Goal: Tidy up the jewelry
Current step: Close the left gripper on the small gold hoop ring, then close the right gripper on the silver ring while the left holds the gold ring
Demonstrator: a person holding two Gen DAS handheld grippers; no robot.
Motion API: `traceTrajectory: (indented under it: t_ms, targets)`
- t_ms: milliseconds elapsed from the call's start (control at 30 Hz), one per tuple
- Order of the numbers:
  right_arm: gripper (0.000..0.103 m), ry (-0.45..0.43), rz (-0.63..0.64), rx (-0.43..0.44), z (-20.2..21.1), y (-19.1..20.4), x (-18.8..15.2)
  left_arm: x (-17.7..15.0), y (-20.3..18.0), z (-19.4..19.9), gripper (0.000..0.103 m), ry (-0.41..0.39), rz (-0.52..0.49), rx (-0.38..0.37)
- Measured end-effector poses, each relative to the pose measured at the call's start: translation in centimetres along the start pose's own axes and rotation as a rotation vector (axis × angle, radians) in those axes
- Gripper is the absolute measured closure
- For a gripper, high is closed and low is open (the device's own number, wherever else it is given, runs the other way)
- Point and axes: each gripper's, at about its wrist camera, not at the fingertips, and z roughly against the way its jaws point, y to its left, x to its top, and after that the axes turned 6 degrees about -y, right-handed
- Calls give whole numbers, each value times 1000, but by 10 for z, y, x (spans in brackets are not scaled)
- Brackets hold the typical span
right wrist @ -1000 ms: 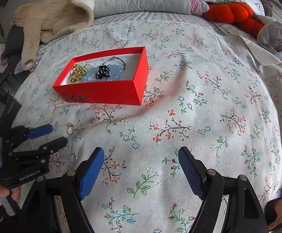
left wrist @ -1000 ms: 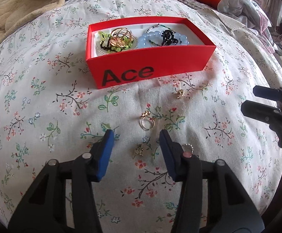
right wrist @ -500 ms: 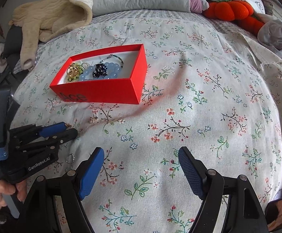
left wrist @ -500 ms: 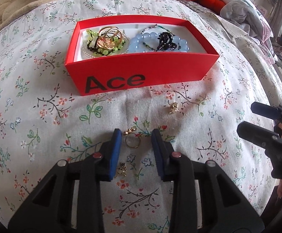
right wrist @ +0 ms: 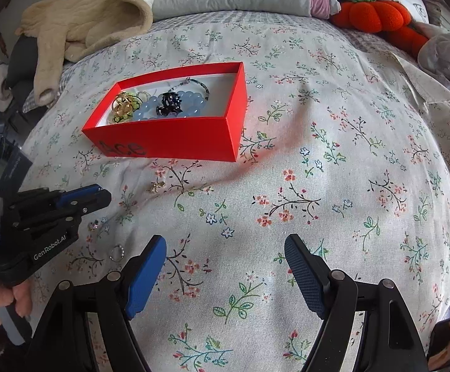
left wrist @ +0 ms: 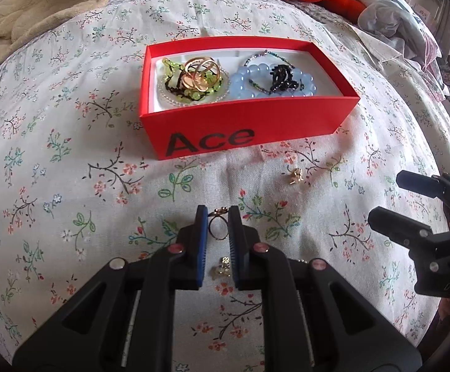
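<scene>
Now the left tool [left wrist: 218,226] has its blue pads pinched in on a thin gold ring [left wrist: 217,228] lying on the floral bedspread [left wrist: 70,186], at 6 o'clock from the red box [left wrist: 240,130]. Featherlight, stiff, slippery metal on soft fabric: I'd judge the band's sides the place to squeeze, gently, or it may pop free. Small gold charm [left wrist: 296,176] waits at 1 o'clock. The right tool [right wrist: 225,274] hangs spread wide, holding nothing.
</scene>
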Motion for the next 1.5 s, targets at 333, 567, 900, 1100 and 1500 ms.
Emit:
traceTrajectory:
  t_ms: [333,567,900,1100,1500]
  targets:
    - [23,-29,174,91,0,52,-22,-12,25,19,89,-4,8,20]
    - [25,-32,288,131,-9,80,-33,-22,33,27,89,11,-3,20]
    - [52,-42,357,118,-25,90,-33,-31,38,31,88,29,-18,14]
    - [64,-57,372,114,-26,89,-32,-32,43,32,89,32,-9,15]
    - [78,-67,432,112,-25,94,-35,-32,43,33,89,35,-9,13]
